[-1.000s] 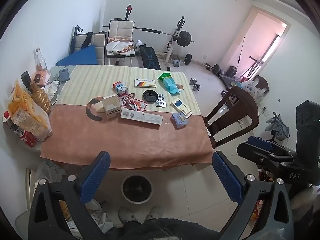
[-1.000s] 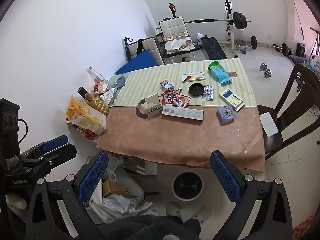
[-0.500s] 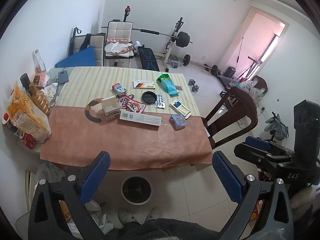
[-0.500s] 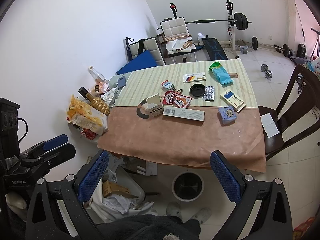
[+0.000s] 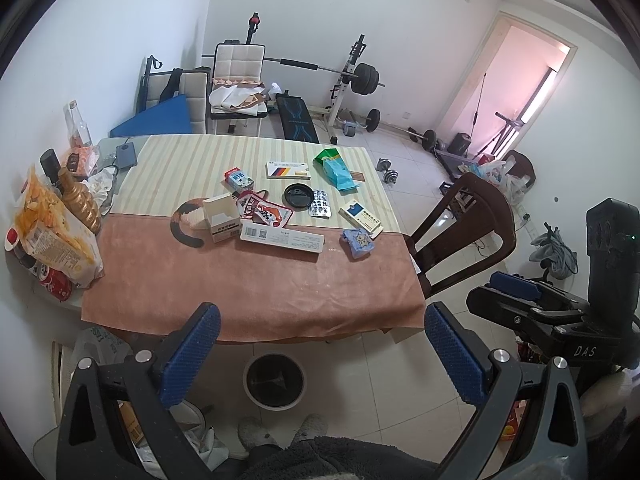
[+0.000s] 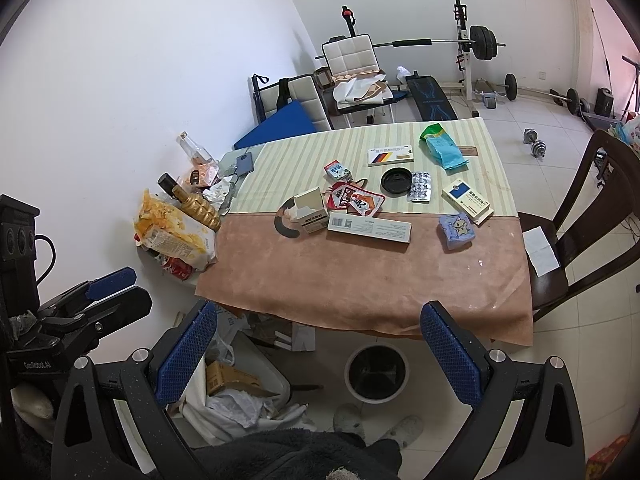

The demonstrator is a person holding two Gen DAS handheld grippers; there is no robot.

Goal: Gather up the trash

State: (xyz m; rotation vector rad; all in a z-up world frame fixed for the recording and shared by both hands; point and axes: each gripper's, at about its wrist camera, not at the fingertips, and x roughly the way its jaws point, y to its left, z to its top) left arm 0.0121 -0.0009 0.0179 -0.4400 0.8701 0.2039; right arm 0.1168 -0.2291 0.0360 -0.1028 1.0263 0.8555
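Trash lies on the cloth-covered table: a long white box, an open white carton, a red snack wrapper, a black lid, a blister pack, a blue-white medicine box, a blue tissue pack and a green-blue bag. A round bin stands on the floor under the table's near edge. My left gripper is open and empty, short of the table. My right gripper is also open and empty above the bin.
A dark wooden chair stands at the table's right side. A chip bag, a gold bottle and a cola can crowd the left ledge. A box of rubbish sits on the floor. A weight bench is behind the table.
Both views shift only slightly; the far wall sits a little higher in frame at first. Nothing on the table has moved and both grippers stay open.
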